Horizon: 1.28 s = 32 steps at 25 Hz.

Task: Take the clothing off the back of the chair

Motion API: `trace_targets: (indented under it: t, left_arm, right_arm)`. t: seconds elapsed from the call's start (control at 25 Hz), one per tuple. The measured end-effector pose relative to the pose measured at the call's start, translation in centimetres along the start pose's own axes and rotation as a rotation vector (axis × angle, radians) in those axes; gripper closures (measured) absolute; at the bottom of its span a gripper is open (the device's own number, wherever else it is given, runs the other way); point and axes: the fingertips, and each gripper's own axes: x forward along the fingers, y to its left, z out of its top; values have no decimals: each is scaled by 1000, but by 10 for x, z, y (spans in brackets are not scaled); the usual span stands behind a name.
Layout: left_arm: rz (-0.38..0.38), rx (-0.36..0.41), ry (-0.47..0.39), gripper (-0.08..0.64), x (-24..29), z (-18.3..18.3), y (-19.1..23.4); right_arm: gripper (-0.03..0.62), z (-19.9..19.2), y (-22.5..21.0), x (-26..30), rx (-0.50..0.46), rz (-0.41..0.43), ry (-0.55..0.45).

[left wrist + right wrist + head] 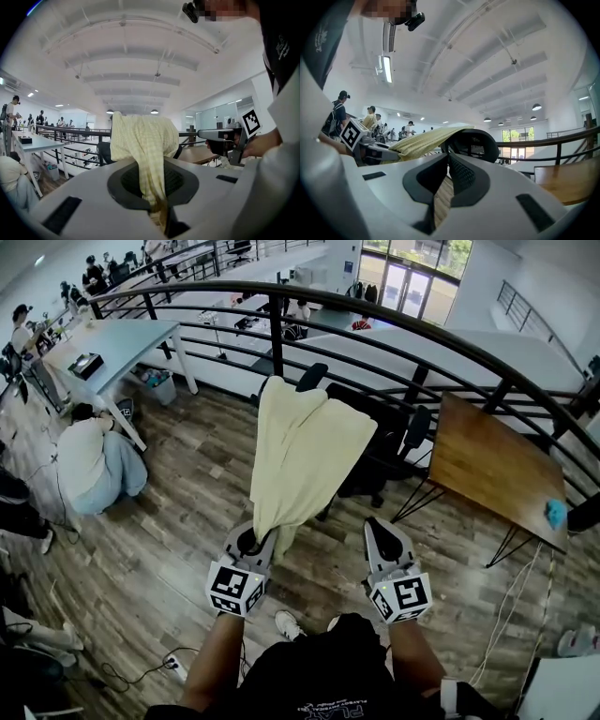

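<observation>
Your left gripper [251,542] is pinching the near end of the pale yellow checked garment [300,446], and the left gripper view shows the fabric bunched tight between its pads. The garment's far end lies draped over the top of the back of the black office chair [380,465], and the cloth runs from there across to your jaws, with the curved black railing [394,320] behind the chair. Your right gripper [384,532] sits just to the right of the cloth, apart from it, its jaws pressed together at the tips and gripping nothing.
</observation>
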Motion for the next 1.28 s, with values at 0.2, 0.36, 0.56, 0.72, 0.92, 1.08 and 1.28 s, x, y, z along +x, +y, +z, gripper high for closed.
trace_targets:
  t: [0.2,0.36,0.56,0.72,0.92,1.08,1.28]
  left_arm:
    - [30,4,8,509,-8,2,-10]
    - [73,-12,19,509,-21,-1,-21]
    - [107,-15,33,509,-37,-11,-36]
    - [144,-19,31,509,-55,-13,-43]
    - [166,-41,-5,509,-75,-11,-45]
    - [200,-36,-16,509,-84,-8,-44]
    - [205,-8,45,509,-83,-23,-43]
  right_arm:
    - [571,-2,0,-7,8,42,13]
    - [571,-1,1,-11,-1,87,26]
    - [571,0,2,-20,1,116,22]
    - [571,-2,11,-32,0,152,22]
    - [571,-4,24,-43,6,182,30]
    - [571,6,36,-53,19,194,18]
    - [571,15,44,-58,11,206,3]
